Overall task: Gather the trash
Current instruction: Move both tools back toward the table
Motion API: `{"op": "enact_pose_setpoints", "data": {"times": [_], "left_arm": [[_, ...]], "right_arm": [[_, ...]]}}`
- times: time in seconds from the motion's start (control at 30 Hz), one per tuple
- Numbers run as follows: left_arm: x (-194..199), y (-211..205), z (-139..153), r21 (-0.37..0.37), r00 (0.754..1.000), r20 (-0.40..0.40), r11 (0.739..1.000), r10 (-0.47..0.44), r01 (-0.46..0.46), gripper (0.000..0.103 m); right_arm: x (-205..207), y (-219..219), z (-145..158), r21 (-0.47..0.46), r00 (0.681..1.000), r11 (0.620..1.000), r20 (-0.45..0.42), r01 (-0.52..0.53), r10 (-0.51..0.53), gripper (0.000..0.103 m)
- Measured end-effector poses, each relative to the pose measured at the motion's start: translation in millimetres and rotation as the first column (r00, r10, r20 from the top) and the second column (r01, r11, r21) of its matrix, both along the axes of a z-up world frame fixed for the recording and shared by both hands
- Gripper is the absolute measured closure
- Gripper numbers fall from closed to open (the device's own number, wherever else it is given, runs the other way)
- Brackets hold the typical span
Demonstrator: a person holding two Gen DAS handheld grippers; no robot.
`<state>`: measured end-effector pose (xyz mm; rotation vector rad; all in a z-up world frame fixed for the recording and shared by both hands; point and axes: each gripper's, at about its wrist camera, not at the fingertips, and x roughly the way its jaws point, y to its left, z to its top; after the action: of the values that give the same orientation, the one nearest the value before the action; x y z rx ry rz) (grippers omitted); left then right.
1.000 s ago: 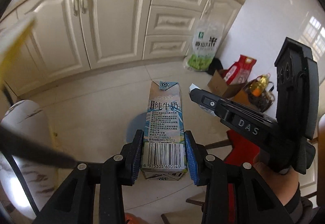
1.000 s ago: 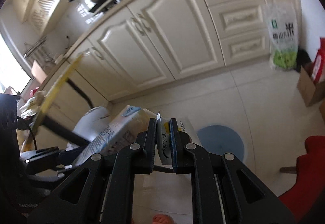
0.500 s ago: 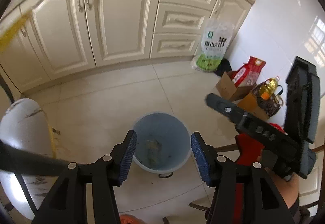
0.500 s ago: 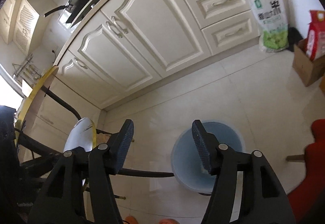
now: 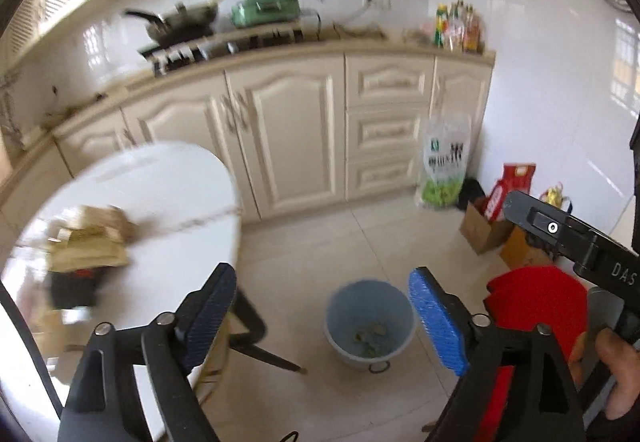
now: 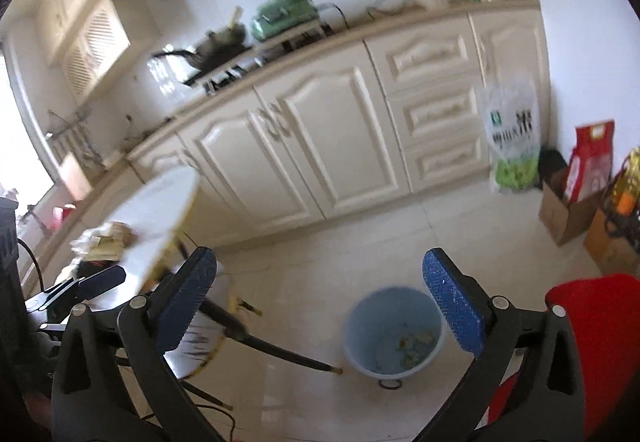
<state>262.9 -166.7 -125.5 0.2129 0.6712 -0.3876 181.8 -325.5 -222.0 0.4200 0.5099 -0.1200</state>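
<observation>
hovering above the tiled floor, the left gripper [image 5: 322,316] and right gripper [image 6: 322,308] both gape wide, holding nothing; the pale blue trash bin [image 5: 370,324] stands below with scraps inside, beside the white round table [image 5: 160,193].

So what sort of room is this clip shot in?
Almost certainly a home kitchen: cream base cabinets under a worktop, a pan on the hob, bottles in the corner, and a blue bin on the tiled floor.
</observation>
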Motion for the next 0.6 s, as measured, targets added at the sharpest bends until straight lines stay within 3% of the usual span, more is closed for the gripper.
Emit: {"op": "enact_pose_setpoints", "data": {"times": [0.13, 0.3, 0.6], "left_arm": [[-54, 44, 36, -0.030, 0.992, 0.111, 0.998, 0.056, -0.053, 0.006], [-125, 106, 67, -0.075, 0.966, 0.226, 0.991, 0.128, -0.114, 0.002], [-242, 199, 72, -0.161, 0.903, 0.353, 0.967, 0.244, -0.198, 0.000]], "right_arm": [[-17, 38, 42, -0.077, 0.998, 0.997, 0.051, -0.019, 0.023, 0.000], [-36, 101, 96, -0.208, 0.990, 0.977, 0.121, -0.042, 0.069, 0.000], [-51, 202, 153, -0.335, 0.963, 0.937, 0.202, -0.101, 0.177, 0.000]]}}
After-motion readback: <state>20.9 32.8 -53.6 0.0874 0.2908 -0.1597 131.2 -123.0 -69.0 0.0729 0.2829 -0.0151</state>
